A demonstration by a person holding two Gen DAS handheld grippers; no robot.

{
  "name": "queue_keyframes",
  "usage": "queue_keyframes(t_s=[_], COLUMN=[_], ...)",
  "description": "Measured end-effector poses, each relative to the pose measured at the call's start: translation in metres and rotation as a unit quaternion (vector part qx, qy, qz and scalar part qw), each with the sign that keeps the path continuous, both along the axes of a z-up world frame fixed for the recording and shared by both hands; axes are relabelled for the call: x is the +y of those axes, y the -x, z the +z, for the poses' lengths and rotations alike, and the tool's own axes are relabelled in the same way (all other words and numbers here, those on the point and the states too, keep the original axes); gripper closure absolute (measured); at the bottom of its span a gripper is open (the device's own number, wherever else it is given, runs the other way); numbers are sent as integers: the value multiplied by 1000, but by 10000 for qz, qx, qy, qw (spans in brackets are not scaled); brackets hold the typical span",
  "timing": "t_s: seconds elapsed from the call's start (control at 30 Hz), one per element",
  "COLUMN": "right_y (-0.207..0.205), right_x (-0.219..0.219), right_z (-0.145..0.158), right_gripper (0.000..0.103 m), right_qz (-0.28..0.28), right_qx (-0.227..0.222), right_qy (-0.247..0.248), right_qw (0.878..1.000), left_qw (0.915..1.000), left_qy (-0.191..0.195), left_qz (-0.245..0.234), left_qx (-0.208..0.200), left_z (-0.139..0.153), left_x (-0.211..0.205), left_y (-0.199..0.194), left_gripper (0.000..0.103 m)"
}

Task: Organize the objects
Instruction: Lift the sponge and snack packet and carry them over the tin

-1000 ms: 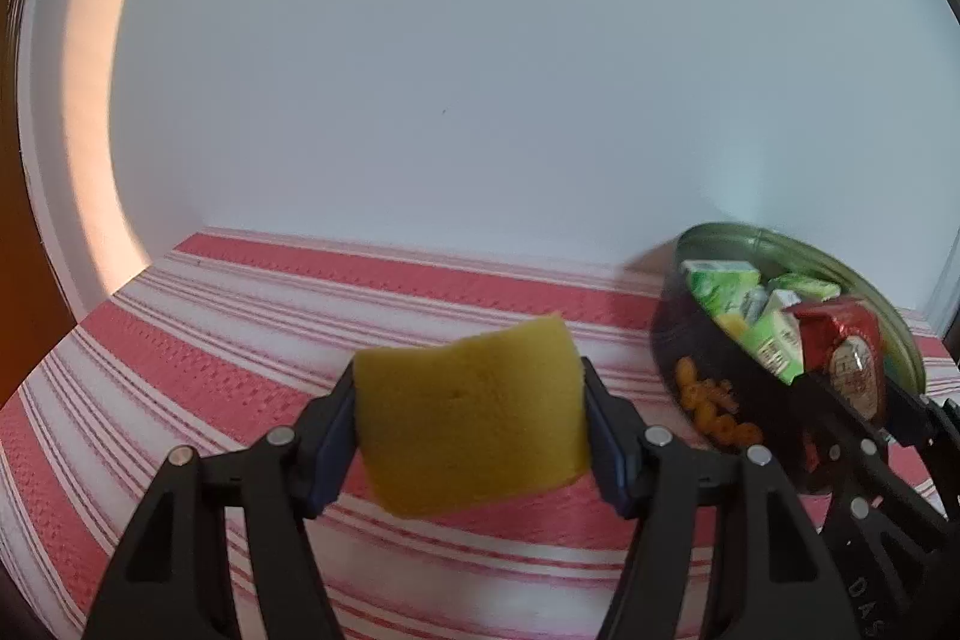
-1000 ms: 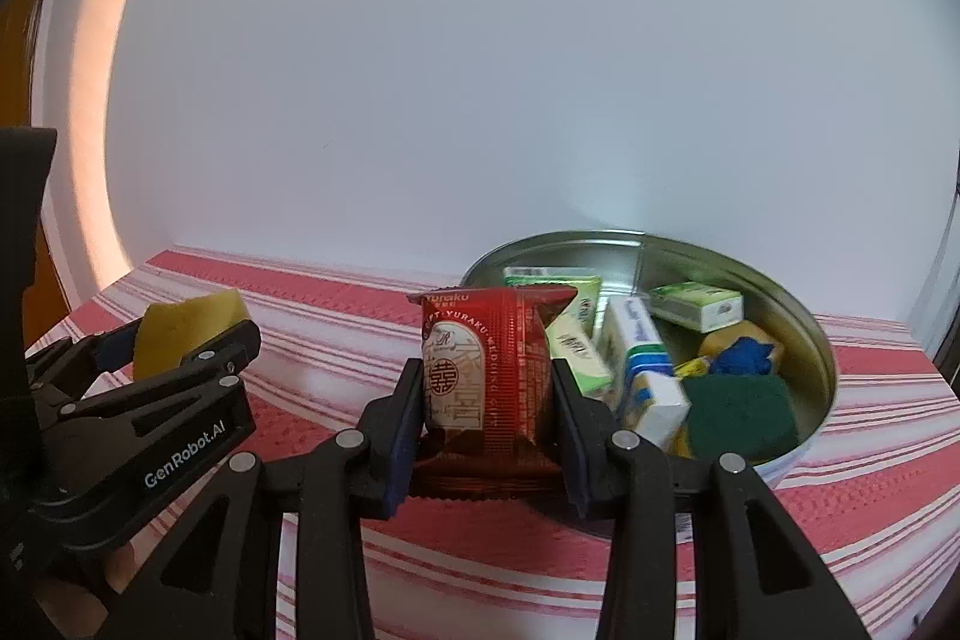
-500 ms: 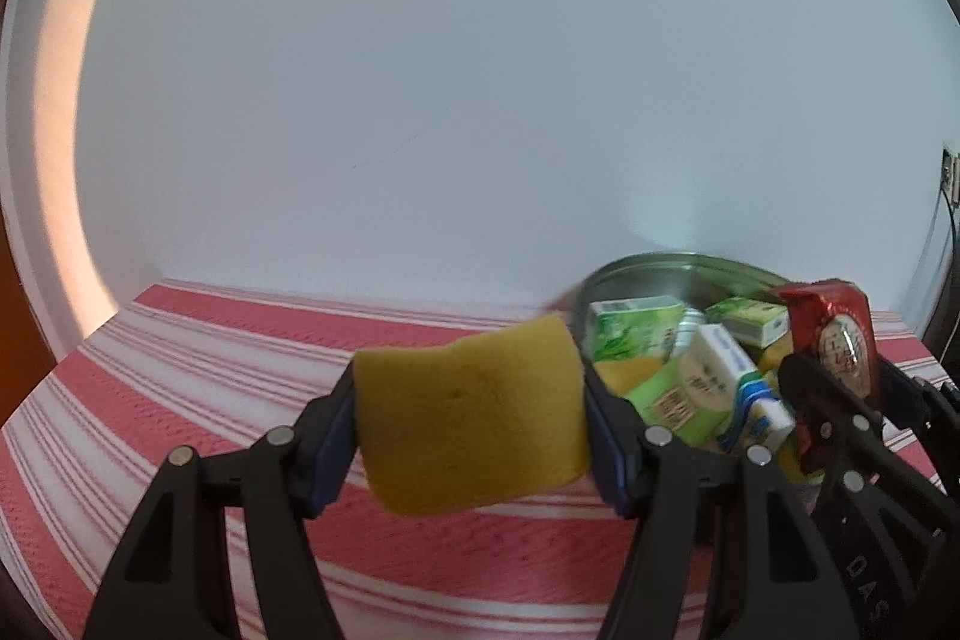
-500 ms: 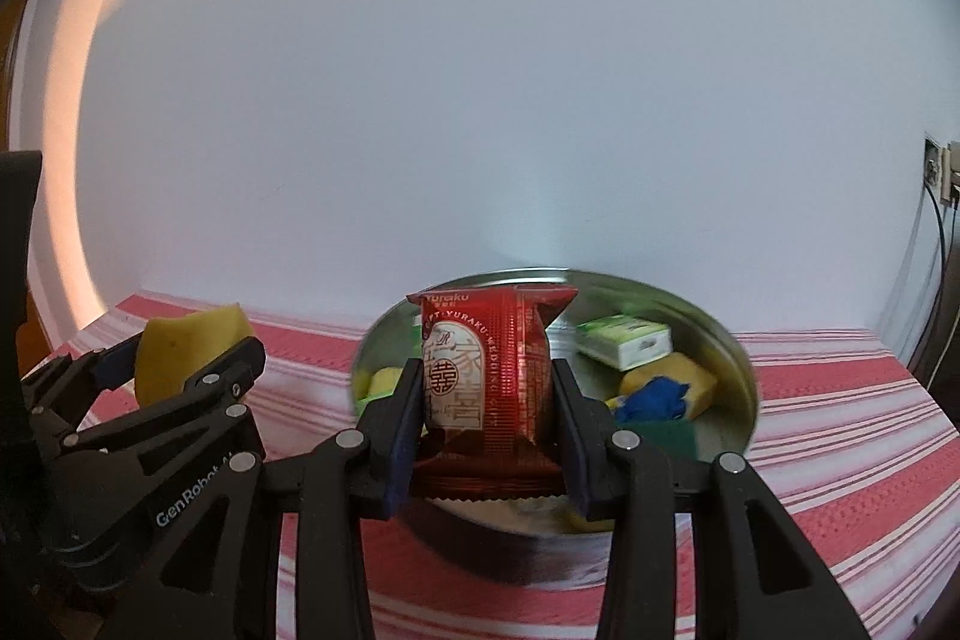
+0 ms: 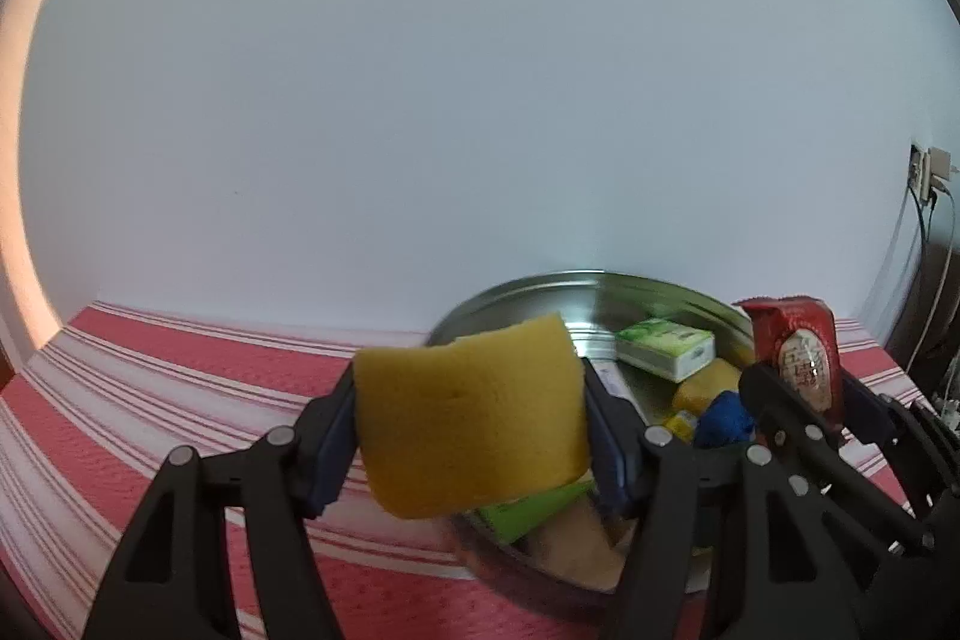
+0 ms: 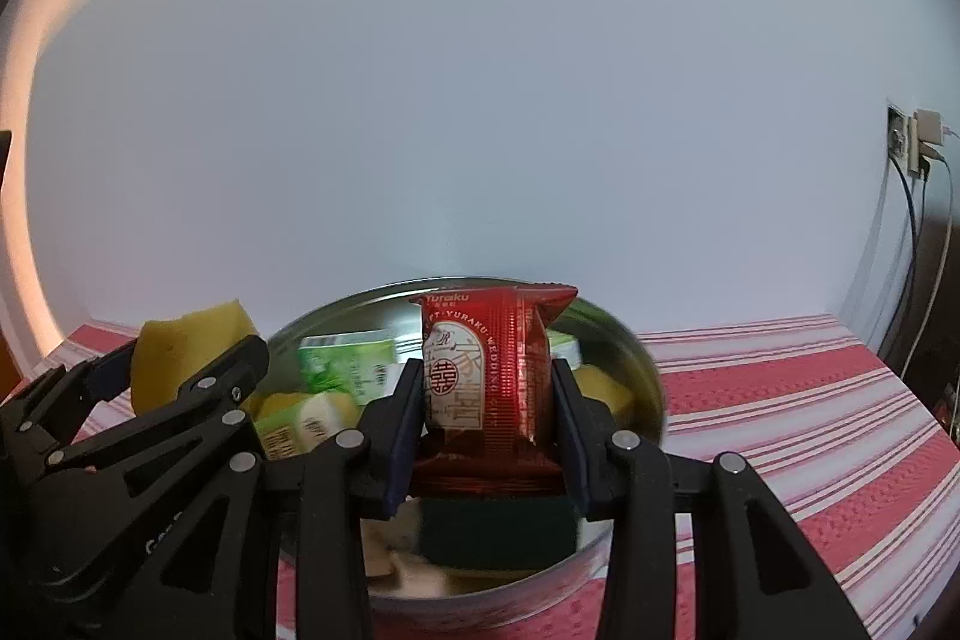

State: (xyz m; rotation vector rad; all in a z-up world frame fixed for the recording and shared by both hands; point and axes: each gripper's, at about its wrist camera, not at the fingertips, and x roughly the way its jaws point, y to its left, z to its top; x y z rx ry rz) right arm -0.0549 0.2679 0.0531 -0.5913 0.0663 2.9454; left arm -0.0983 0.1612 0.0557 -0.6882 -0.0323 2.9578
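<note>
Two wrist cameras look forward along two pairs of black tongs held over a table (image 5: 180,388) covered in a red and white striped cloth, with a plain pale wall behind.

The left tongs (image 5: 469,430) are clamped on a yellow sponge (image 5: 471,415), which fills the gap between the blue pads and stands tilted. The right tongs (image 6: 487,418) are clamped on a red snack packet (image 6: 489,370), held upright with its printed face toward the camera.

Just beyond and below both pairs of tongs sits a round metal tin (image 6: 645,376), open at the top. It already holds several things: green and white small boxes (image 5: 666,355), a blue object (image 5: 726,415), a yellowish block, and a dark green pad (image 6: 498,526) lying directly under the right tongs. In the left view, the right tongs with the red packet appear to the right of the sponge, close beside it; in the right view, the left tongs with the sponge appear to the left.

The step in hand looks like carrying both items to the tin for dropping in. The packet seems to hang over the tin's near part; the sponge sits over its near left rim. The next move likely calls for bringing each item fully past the rim, lowering a little, and then parting the tongs, without the two pairs bumping each other in the tight space.
</note>
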Motion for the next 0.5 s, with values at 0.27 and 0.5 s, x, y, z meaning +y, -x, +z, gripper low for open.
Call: queue_keyframes(t_s=[0.27, 0.5], right_y=[10, 12], right_x=[16, 14], right_z=[-4, -4], right_gripper=[60, 60], right_qz=[-243, -311], right_qx=[-53, -98], right_qy=[-36, -79], right_qw=[9997, 9994], left_qw=[9999, 9998], left_qy=[43, 64], left_qz=[-134, -79], left_qx=[-11, -169], left_z=[1, -7], left_x=[17, 25], left_y=[12, 24], left_gripper=[38, 38])
